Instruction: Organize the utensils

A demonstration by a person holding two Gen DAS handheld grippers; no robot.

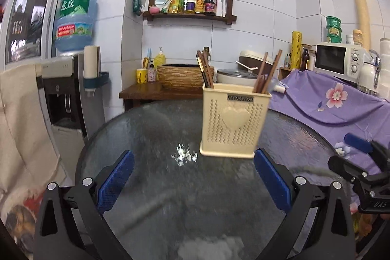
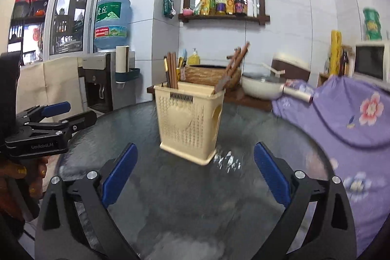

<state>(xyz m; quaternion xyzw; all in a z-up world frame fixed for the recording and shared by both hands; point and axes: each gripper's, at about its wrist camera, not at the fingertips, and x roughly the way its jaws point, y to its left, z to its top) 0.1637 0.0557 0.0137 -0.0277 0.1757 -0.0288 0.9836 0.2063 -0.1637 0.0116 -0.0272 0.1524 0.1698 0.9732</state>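
A cream perforated utensil holder [image 1: 235,121] [image 2: 187,123] stands upright on the round dark glass table [image 1: 151,128] [image 2: 256,128]. Brown chopsticks stand in its left end [image 1: 204,70] [image 2: 171,70], and more lean in its right end [image 1: 265,74] [image 2: 234,65]. My left gripper [image 1: 193,154] is open just short of the holder with nothing between its blue pads. It also shows at the left edge of the right wrist view [image 2: 81,110]. My right gripper [image 2: 195,146] is open and empty in front of the holder. Its side shows in the left wrist view [image 1: 346,152].
A purple floral cloth [image 1: 329,109] [image 2: 353,126] drapes the table's right side. Behind it are a wooden side table [image 1: 146,89] with a woven basin, a white pan [image 2: 260,87], a microwave [image 1: 338,62] and a water dispenser [image 1: 63,94]. A hand [image 2: 36,174] holds the left gripper.
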